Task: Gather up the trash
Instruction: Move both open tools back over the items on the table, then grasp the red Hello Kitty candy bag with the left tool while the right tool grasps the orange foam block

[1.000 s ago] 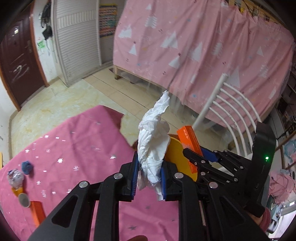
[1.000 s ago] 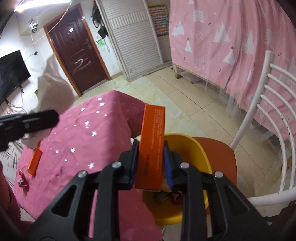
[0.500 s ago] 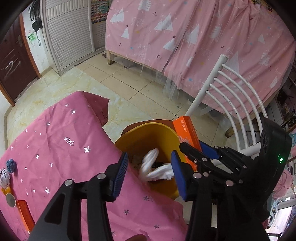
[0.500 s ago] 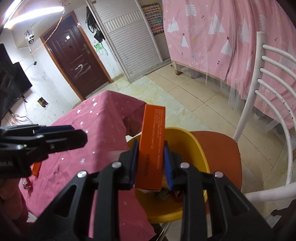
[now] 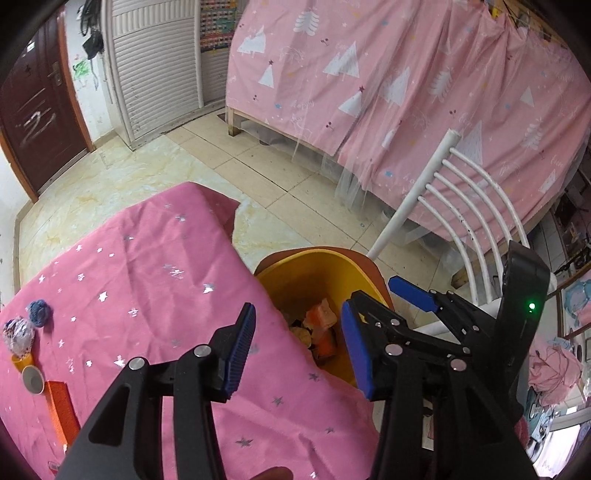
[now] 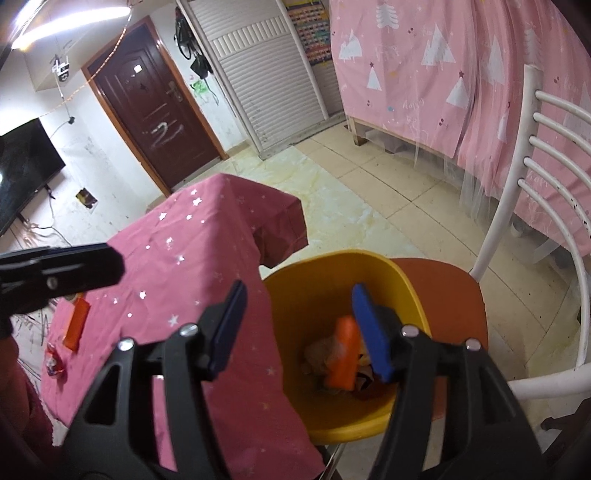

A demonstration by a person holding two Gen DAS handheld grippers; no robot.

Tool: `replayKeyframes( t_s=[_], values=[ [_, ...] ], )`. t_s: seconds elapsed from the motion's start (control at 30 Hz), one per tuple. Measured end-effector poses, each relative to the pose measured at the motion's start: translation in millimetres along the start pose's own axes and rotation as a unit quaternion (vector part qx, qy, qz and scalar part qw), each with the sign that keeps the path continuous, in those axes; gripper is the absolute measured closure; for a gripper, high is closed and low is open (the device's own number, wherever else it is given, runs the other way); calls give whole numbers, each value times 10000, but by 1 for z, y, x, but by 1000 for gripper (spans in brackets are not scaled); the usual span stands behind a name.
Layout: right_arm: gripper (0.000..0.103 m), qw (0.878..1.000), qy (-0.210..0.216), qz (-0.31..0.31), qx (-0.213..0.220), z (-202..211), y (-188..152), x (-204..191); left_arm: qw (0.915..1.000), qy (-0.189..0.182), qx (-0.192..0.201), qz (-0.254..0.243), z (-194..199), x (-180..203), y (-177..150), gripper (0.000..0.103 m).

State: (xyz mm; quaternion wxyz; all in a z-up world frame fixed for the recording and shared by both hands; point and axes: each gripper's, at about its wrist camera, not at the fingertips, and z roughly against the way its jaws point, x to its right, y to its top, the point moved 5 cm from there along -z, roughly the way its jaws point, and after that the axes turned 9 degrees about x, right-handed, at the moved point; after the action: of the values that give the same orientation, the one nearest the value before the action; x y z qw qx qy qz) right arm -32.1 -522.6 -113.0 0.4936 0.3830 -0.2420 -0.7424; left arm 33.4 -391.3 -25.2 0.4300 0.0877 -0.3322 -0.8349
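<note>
Orange box [image 6: 343, 350] now inside bin [image 6: 410, 284]

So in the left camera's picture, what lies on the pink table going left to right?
Wrapped candy → blue crocheted flower → orange box, then off the edge, the yellow bin and white chair.

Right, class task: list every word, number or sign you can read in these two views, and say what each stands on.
"2": white scrawl on the brown door, perhaps a Z.
"happy": faint script on the pink curtain, seemingly.
Wall chart: too small to read.
Orange box: print blurred.
</note>
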Motion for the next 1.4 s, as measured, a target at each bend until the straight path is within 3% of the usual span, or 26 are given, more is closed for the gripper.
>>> replayKeyframes(
  t_s=[0.4,0.77,1.03,1.4],
  values=[
    [45,9983,334,465,-82,-9,5,-64,9967,338,535,502,64,-71,-11,62],
    [45,9900,787,1130,-320,-25,-6,-151,9891,672,904,950,114,-137,-33,59],
    [45,9810,1037,1562,-495,-30,-21,-206,9836,1132,982,1000,142,-192,-66,47],
    [40,9697,1216,1986,-741,-37,-47,-259,9795,1371,882,1183,159,-248,-122,45]
  ],
)
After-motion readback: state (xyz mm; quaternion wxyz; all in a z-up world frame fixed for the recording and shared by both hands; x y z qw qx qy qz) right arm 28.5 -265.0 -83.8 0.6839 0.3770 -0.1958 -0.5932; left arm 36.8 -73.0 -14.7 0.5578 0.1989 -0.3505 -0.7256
